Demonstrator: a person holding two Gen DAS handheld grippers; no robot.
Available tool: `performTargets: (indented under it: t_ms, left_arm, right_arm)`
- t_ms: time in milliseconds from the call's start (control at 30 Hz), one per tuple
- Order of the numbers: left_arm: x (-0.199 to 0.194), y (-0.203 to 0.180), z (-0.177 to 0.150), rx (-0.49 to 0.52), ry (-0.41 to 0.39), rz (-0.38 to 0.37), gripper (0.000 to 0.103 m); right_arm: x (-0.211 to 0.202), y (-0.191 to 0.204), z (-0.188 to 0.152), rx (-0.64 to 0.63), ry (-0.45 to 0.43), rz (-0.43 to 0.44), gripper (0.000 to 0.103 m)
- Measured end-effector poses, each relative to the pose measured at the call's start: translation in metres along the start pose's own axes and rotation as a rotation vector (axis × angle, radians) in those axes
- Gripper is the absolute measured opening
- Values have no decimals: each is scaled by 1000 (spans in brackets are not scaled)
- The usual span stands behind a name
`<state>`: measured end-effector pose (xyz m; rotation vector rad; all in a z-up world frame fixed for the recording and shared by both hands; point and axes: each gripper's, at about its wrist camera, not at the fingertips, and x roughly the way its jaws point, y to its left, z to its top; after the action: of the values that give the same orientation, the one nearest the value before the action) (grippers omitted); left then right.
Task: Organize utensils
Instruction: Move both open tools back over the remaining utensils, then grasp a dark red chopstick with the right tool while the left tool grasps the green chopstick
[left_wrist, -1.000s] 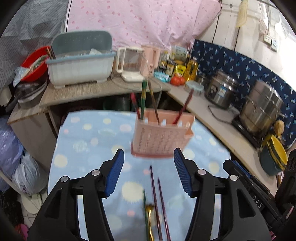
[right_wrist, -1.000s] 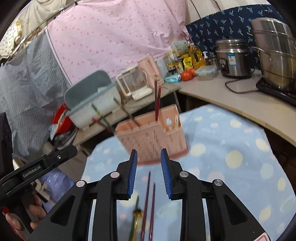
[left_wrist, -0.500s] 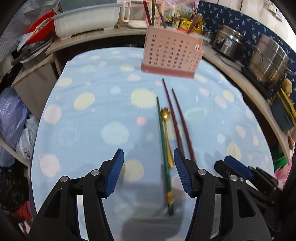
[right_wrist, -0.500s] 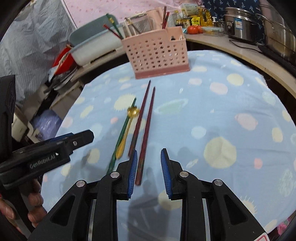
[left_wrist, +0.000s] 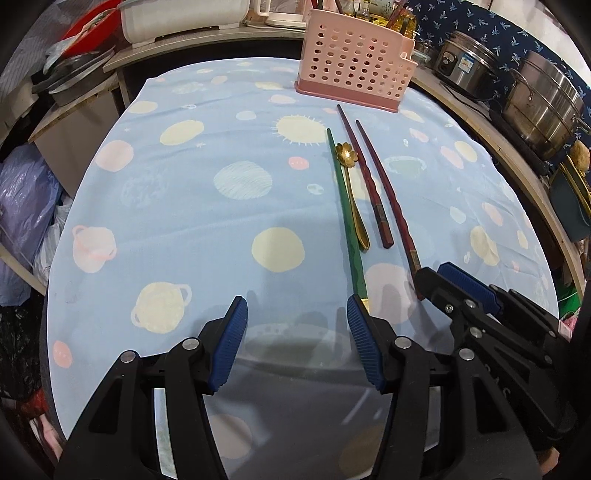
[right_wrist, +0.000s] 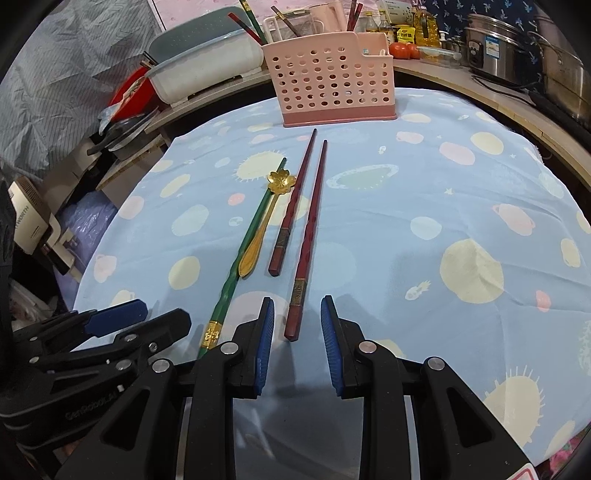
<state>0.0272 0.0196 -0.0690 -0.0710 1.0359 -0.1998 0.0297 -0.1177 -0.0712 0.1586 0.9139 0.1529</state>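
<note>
Right gripper (right_wrist: 297, 343) hovering, jaws apart, empty, near end of one dark red chopstick (right_wrist: 308, 240). Left gripper (left_wrist: 297, 343) gaping, empty. Green chopstick (right_wrist: 242, 254), gold spoon (right_wrist: 266, 221) lying mid-table; pink basket (right_wrist: 332, 81) standing at table's far edge.

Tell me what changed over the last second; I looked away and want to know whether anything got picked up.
Nothing was picked up. Both grippers came down and tipped toward the tablecloth: the right gripper now has the end of the longer red chopstick between its open jaws, untouched, and the left gripper hangs empty beside the green chopstick. The gold spoon, the shorter red chopstick and the pink basket lie as before.
</note>
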Motion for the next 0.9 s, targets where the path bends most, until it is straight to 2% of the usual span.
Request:
performTargets:
  t_ms: [100, 167, 233, 300, 667, 733, 900]
  left_arm:
    - [1, 0, -1, -1, 5, -4, 53]
    - [0, -1, -2, 2, 3, -6, 53]
    - [-1, -2, -2, 5, 0, -10, 53]
    - [-1, -3, -3, 9, 0, -15, 53]
    - [4, -26, -9, 69, 10, -46, 53]
    - [5, -28, -9, 73, 6, -41, 50]
    - [7, -30, -9, 85, -2, -22, 34]
  right_arm:
    - [5, 2, 1, -13, 0, -11, 26]
    - [9, 1, 0, -16, 7, -19, 22]
    - [9, 0, 0, -19, 2, -31, 12]
    - [9, -4, 0, -14, 1, -39, 8]
    - [-3, -25, -6, 54, -13, -41, 7]
    - [-4, -26, -7, 62, -11, -37, 7]
    - [-3, -26, -9, 62, -9, -34, 7]
